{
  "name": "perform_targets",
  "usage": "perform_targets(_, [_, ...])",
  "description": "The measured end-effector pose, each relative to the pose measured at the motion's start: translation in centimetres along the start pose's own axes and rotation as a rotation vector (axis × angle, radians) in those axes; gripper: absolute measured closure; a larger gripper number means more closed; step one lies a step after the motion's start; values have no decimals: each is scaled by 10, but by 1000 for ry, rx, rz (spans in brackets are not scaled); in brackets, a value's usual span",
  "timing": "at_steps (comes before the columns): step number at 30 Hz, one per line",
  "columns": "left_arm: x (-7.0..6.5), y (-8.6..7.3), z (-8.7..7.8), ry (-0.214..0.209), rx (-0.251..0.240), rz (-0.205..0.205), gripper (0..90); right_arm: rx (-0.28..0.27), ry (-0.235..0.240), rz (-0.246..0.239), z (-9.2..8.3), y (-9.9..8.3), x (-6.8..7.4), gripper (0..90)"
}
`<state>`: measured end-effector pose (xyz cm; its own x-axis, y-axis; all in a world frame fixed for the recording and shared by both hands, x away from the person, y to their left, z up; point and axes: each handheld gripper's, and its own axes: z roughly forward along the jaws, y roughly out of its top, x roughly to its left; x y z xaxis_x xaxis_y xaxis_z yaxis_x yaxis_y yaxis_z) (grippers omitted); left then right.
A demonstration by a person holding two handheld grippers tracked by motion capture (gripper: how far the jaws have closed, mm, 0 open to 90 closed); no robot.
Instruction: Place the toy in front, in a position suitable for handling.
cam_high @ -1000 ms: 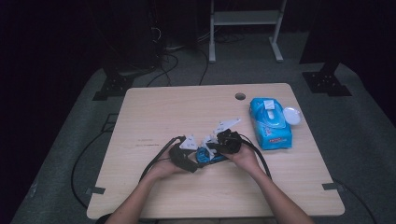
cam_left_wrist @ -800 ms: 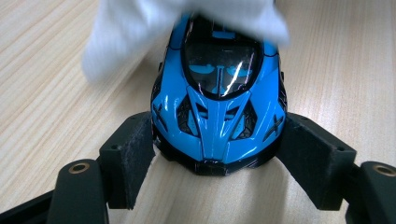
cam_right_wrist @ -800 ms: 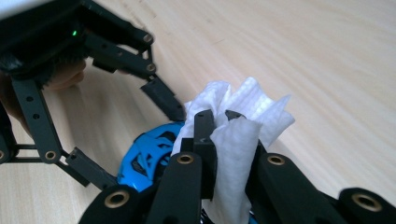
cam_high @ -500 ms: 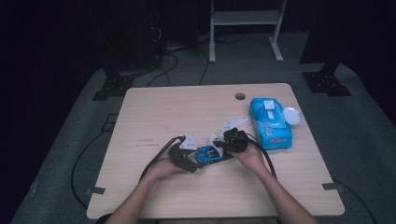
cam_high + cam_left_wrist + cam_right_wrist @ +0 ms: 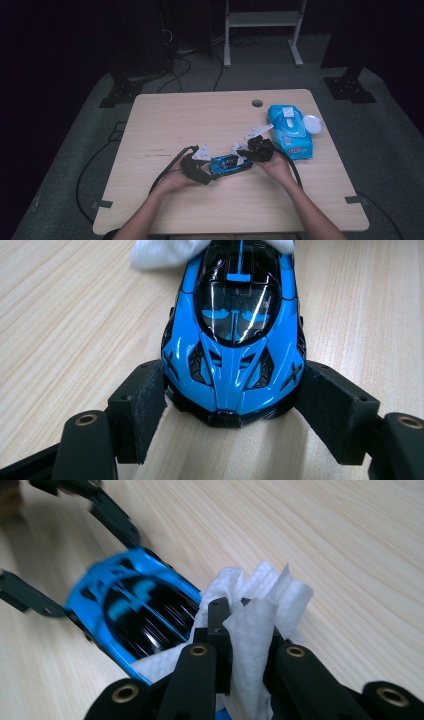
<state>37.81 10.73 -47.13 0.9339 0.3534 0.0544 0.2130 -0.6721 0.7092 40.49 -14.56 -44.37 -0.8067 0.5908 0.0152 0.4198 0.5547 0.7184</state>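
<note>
Left gripper view: left gripper (image 5: pixel 232 412) fingers clamp the toy car (image 5: pixel 234 340); right gripper (image 5: pixel 240 625) apparently pinches the wipe (image 5: pixel 255 615).

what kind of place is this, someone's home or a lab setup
Probably a lab or recording room, not a home: a bare wooden table on grey carpet, cables trailing over the floor, and black equipment stands around a dark space.
</note>
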Motion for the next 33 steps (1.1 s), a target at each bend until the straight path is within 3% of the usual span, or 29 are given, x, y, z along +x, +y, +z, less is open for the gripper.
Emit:
perform_targets(4, [0,-1,0,-3,-6,-5,278,-50,47,-19,10,7,12,825])
perform_targets(6, [0,-1,0,-2,-7,-3,278,-43,41,-38,10,7,13,825])
perform_targets(8, [0,-1,0,-2,-5,-3,278,-27,32,-35,6,5,9,826])
perform_targets(10, [0,-1,0,0,-9,-8,281,12,-11,-29,-3,-2,1,826])
perform_targets(13, [0,-1,0,1,-7,-6,295,12,15,21,-9,-8,-8,827])
perform_targets(15, [-1,-1,-1,0,-6,-8,298,16,13,14,-10,-8,-7,827])
perform_targets(18, [0,-1,-1,-1,-7,-3,301,-59,-8,11,-22,-4,-4,829])
perform_targets(20, [0,-1,-1,-2,-8,-6,301,-74,-36,-5,-32,-2,-3,828])
perform_targets(25, [0,-1,-1,-4,-8,-7,301,-24,-44,-25,-45,-13,-1,828])
perform_targets(28, [-1,-1,0,-2,-12,-11,300,24,-51,-30,-42,-22,0,827])
perform_targets(30, [0,-1,0,-2,-11,-12,300,14,-47,5,-33,-26,-1,822])
perform_targets(33, [0,-2,-2,-1,-5,-7,301,-25,-68,19,-23,-25,-1,821])
